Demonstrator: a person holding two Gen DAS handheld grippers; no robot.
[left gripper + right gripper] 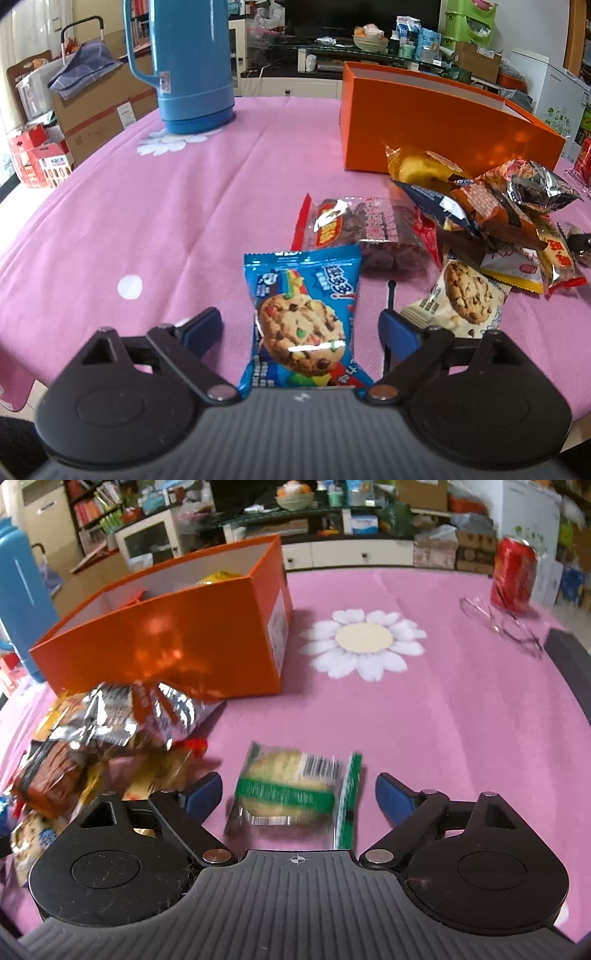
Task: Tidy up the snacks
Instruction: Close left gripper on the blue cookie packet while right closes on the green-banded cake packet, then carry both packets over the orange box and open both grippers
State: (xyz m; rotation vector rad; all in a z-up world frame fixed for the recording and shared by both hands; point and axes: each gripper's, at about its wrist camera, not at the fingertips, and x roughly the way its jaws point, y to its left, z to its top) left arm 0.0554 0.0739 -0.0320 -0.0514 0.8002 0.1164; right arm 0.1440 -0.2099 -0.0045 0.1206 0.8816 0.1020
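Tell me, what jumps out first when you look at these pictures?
Probably the bright blue cookie packet lying on the pink tablecloth between the open left tongs. Next, the big orange box at the back, with a heap of shiny snack bags in front of it. The open right tongs flank a green-striped biscuit packet.

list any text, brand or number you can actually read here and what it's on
No text reads clearly enough to quote.
blue cookie packet: white Chinese characters, too stylised to read surely.
clear red-edged snack bag: yellow logo and red print, unreadable.
green-banded packet: barcode only, blurred.
orange box: white side label, too small.
red can: blurred.
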